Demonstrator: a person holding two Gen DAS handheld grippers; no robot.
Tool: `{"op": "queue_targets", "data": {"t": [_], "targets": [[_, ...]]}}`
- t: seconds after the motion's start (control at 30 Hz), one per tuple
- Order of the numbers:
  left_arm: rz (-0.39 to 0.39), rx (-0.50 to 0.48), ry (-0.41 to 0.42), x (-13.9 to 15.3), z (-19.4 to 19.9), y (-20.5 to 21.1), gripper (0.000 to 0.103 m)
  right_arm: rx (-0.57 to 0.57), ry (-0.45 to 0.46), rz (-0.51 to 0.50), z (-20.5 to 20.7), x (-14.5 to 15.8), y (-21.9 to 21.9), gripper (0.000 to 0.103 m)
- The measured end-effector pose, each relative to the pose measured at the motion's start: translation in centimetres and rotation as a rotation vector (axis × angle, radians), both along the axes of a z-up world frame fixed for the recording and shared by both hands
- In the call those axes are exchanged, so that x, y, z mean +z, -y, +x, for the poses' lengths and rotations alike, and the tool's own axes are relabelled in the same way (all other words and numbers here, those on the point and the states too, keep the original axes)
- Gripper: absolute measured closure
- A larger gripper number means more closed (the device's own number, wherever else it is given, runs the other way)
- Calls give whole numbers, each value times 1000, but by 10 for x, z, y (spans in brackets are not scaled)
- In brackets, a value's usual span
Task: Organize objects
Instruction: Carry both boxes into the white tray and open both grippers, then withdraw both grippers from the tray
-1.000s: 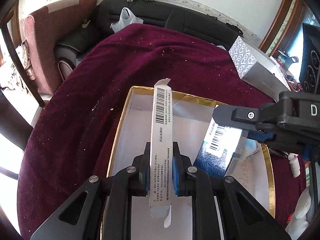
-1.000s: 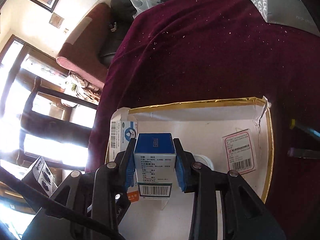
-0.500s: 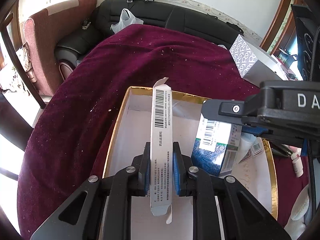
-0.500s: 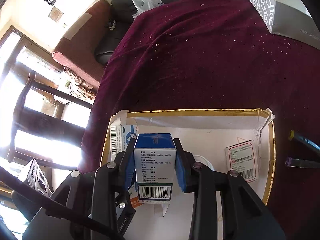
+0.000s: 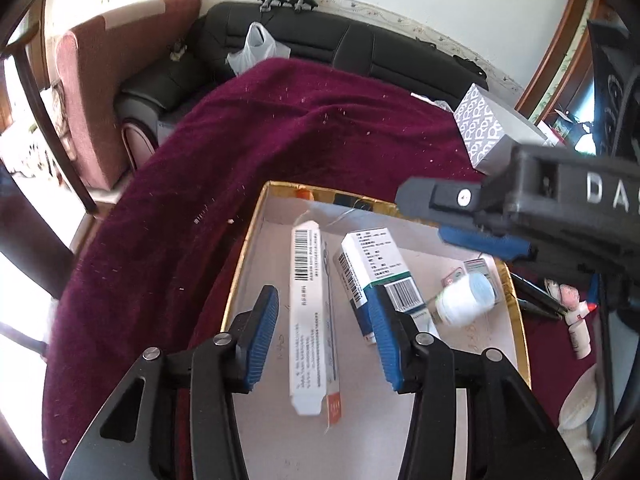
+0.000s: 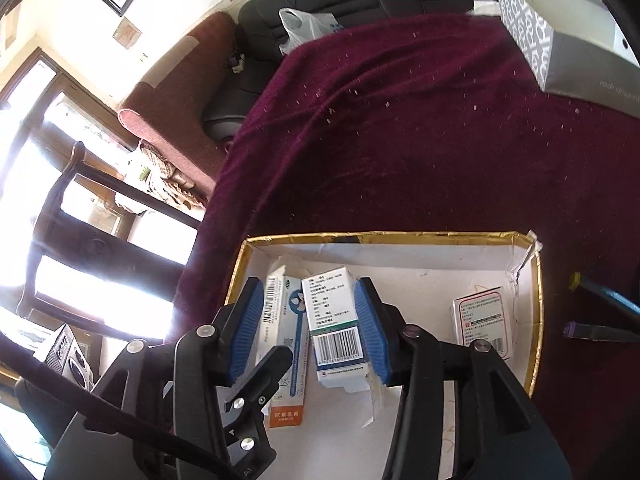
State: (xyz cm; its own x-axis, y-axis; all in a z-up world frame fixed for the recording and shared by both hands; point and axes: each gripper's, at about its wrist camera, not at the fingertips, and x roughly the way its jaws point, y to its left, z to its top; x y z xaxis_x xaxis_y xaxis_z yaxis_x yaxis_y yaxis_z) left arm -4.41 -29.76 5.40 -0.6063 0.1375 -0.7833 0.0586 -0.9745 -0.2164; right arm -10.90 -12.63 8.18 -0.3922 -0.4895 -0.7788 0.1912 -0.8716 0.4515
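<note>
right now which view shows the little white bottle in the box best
The left wrist view: the white bottle lies on its side in the gold-rimmed box, right of the blue-and-white carton, fully visible. The right wrist view does not show the bottle; the right gripper's arm covers that part of the box.

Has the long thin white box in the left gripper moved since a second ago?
Yes. The long white box was clamped upright; now it lies flat on the floor of the gold-rimmed tray, between the opening jaws of the left gripper, touching neither pad.
</note>
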Motion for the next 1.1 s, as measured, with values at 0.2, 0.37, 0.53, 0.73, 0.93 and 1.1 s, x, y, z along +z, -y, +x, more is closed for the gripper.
{"op": "queue_targets", "data": {"t": [0.2,0.37,0.53,0.73,0.93,1.1], "targets": [[-54,4,-78,27,29,-11,53,16,-107,3,28,36,-12,44],[-80,-12,-128,48,56,-27,53,21,-165,-3,60,56,-34,35],[-96,-43,-162,64,79,-49,51,-15,-223,-10,91,70,-72,29],[-103,-103,-184,79,103,-88,49,-106,-277,21,129,78,-141,27],[-82,-180,-175,83,117,-139,48,-227,-372,86,173,90,-214,22],[-1,-218,-153,75,125,-180,48,-351,-379,147,192,83,-282,15]]}}
